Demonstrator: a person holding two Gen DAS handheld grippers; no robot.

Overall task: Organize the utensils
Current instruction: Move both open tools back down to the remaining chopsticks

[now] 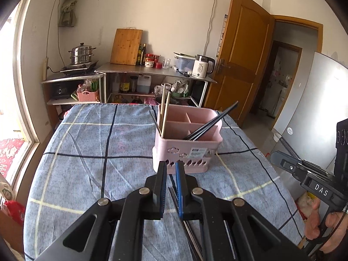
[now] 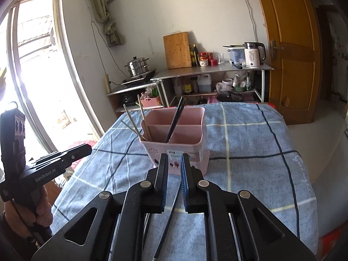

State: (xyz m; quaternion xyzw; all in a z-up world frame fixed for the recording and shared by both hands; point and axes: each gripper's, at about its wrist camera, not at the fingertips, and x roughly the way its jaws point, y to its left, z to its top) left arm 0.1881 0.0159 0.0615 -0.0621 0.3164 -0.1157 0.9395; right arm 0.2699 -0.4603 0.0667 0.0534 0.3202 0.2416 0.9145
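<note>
A pink divided utensil holder (image 1: pixel 187 150) (image 2: pixel 176 139) stands on the blue plaid cloth. Wooden chopsticks (image 1: pixel 164 111) (image 2: pixel 142 117) lean in its left compartment and black chopsticks (image 1: pixel 213 121) (image 2: pixel 176 117) in another. My left gripper (image 1: pixel 171 165) (image 2: pixel 88 149) hovers just in front of the holder, shut and empty. My right gripper (image 2: pixel 174 158) (image 1: pixel 275 157) is beside it with a narrow slit between its pads and nothing in it. Loose dark and metal chopsticks (image 1: pixel 187 221) (image 2: pixel 167 219) lie on the cloth under both grippers.
The table (image 1: pixel 87 152) ends at a window wall on the left. Behind it a metal shelf (image 1: pixel 152 70) carries a cutting board, bottles, jars and a kettle (image 1: pixel 202 66). A steamer pot (image 1: pixel 81 54) sits on a stove. A wooden door (image 1: pixel 243 54) is at the right.
</note>
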